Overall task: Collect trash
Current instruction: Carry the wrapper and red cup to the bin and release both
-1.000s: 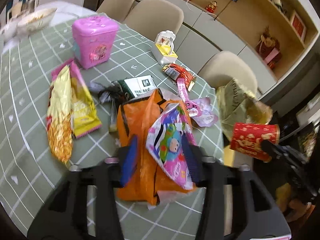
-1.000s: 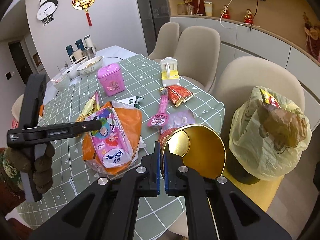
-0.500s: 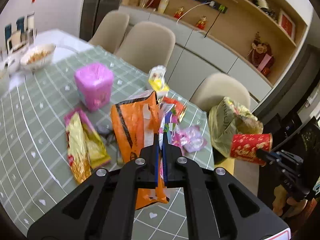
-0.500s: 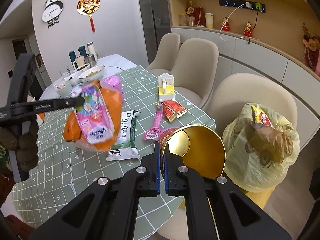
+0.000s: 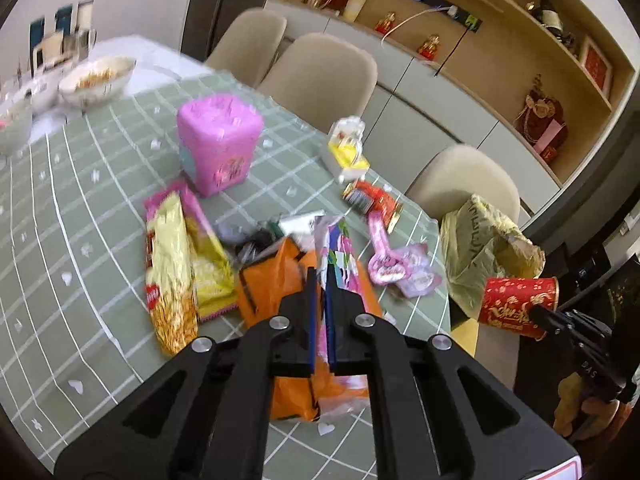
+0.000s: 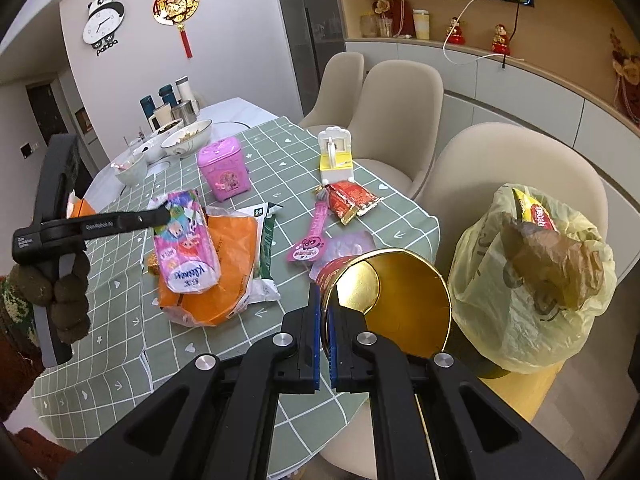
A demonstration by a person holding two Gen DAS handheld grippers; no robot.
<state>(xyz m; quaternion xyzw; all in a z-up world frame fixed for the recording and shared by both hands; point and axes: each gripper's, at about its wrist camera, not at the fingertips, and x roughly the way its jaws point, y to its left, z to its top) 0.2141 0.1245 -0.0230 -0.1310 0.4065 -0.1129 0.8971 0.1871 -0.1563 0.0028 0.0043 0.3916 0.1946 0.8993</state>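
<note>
Trash – left gripper (image 5: pixel 319 312) clamps pink wrapper (image 5: pixel 340 256); right gripper (image 6: pixel 325 334) pinches red can (image 6: pixel 384 300).

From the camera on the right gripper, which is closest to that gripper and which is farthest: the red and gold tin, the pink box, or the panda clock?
1. Red and gold tin: clamped by its rim in the right gripper.
2. Pink box: mid-table, ahead and to the left.
3. Panda clock: on the far wall, upper left.

Bright, even indoor light; left view perhaps motion-blurred; fisheye-warped edges.
</note>
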